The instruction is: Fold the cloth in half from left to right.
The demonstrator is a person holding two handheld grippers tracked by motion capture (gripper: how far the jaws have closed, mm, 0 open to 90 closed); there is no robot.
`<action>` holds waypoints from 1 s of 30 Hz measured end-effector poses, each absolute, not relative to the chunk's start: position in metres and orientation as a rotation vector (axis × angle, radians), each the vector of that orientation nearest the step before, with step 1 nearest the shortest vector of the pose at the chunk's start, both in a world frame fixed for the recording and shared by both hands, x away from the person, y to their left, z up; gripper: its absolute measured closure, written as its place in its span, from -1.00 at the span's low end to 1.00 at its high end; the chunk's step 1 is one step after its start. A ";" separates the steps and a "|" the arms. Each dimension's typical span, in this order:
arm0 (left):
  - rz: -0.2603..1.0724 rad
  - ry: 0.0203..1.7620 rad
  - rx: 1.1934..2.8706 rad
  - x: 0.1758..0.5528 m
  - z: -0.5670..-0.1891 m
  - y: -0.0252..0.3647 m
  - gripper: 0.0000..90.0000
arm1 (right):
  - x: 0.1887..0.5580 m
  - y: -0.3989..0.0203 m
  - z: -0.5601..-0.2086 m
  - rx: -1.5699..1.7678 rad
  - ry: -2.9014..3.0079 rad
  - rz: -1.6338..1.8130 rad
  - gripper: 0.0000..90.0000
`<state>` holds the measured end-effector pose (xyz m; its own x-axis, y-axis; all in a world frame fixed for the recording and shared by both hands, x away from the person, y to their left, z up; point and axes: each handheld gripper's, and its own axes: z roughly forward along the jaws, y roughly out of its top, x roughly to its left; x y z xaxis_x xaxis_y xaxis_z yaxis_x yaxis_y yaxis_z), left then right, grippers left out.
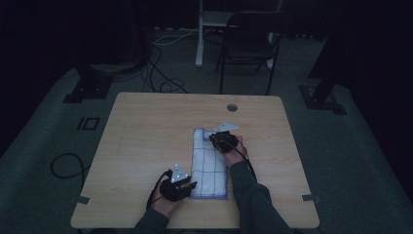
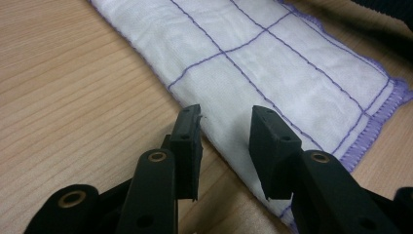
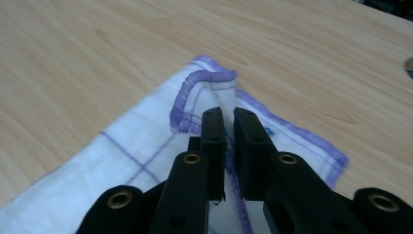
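Cloth, folded, flat on table centre; likely light, soft, limp, will sag. Right gripper pinched tight on far corner hem, good hold point. Left gripper half open over near edge, gripping nothing.

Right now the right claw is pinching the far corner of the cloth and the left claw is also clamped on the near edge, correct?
Not quite. The right claw is pinching the far corner of the cloth, but the left claw is not clamped: the left gripper view shows its jaws apart, standing open over the near edge of the cloth with nothing pressed between them.
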<state>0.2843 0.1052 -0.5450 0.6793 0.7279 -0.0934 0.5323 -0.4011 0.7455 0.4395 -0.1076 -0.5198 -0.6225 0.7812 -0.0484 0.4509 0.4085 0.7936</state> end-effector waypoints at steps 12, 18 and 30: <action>0.313 0.968 2.098 0.284 -0.545 0.105 0.45 | 0.453 -0.141 -0.519 1.175 2.173 1.028 0.82; 0.311 0.969 2.096 0.285 -0.545 0.105 0.45 | 0.455 -0.158 -0.515 1.208 2.138 1.023 0.81; 0.286 0.995 2.073 0.292 -0.543 0.110 0.42 | 0.454 -0.167 -0.506 1.211 2.108 1.058 0.67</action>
